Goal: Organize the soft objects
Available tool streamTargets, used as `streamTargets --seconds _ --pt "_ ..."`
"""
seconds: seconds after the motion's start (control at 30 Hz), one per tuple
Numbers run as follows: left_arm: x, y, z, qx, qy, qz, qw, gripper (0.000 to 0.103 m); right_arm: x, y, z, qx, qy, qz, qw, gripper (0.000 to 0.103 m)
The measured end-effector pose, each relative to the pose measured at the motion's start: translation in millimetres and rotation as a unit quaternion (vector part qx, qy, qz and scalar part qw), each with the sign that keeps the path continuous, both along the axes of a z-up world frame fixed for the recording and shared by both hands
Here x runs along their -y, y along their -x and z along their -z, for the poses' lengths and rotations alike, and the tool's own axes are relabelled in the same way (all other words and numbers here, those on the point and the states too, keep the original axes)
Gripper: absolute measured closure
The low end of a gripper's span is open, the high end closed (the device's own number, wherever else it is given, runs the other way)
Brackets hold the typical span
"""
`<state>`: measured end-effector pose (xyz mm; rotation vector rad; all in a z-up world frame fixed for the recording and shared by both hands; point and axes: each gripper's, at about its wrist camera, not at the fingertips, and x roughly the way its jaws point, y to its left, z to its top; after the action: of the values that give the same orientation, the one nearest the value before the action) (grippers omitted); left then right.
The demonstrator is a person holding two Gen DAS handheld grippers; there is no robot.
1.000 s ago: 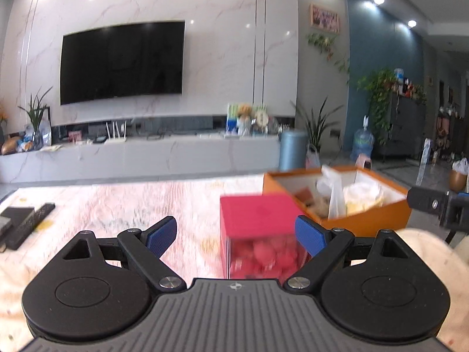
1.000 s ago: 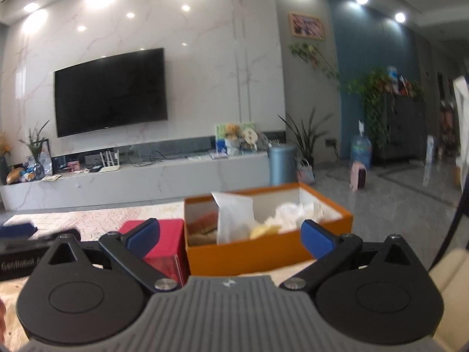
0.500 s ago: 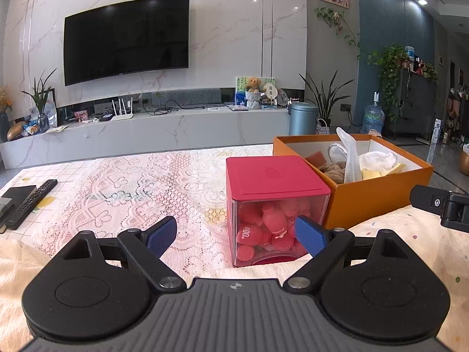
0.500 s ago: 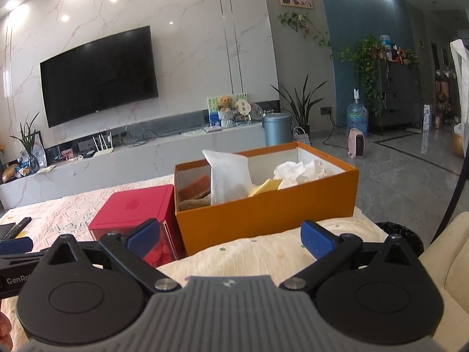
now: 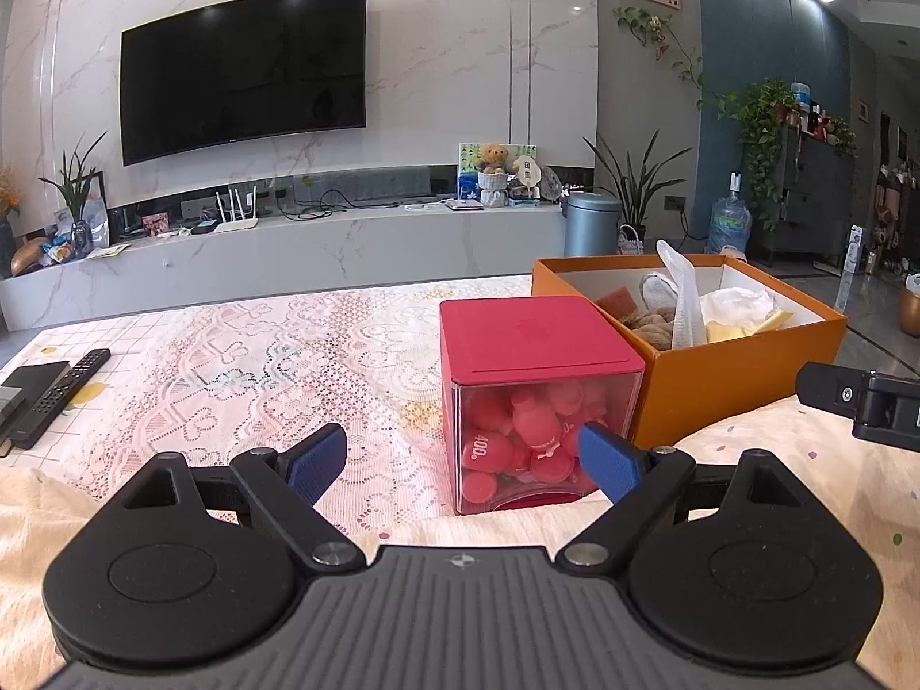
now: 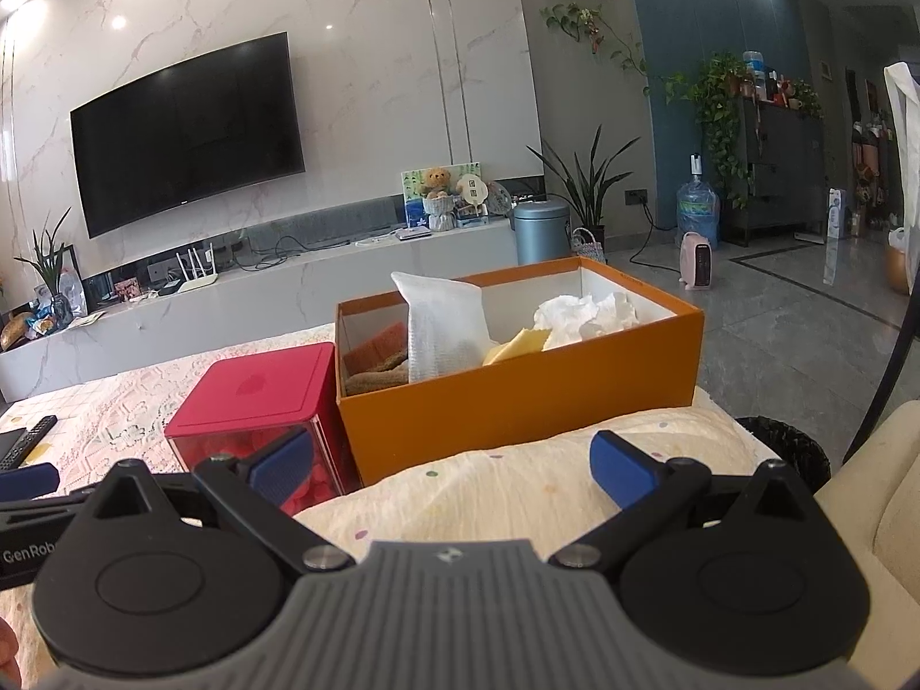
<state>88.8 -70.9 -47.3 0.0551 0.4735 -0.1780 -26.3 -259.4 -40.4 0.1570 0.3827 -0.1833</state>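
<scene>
An orange box stands on the table at the right and holds a white cloth, crumpled white paper, a yellow sponge and brown soft pieces. Left of it sits a clear cube with a red lid, full of red soft shapes. My left gripper is open just before the cube, holding nothing. My right gripper is open over a cream cloth in front of the orange box, also holding nothing.
A lace tablecloth covers the table. Remote controls lie at its left edge. Behind are a TV wall and low cabinet. A black bin and a cream sofa lie to the right.
Both grippers have pulled back and tilted down a little, so the cube and orange box sit further from the fingers. Both stayed open.
</scene>
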Motion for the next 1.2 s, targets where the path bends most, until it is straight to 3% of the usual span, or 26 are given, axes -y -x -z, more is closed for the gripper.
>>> streamTargets --seconds 1.2 --pt "-0.2 -0.4 1.9 0.001 -0.004 -0.001 1.0 0.0 2.0 -1.7 -0.5 -0.004 -0.006 0.0 1.0 0.003"
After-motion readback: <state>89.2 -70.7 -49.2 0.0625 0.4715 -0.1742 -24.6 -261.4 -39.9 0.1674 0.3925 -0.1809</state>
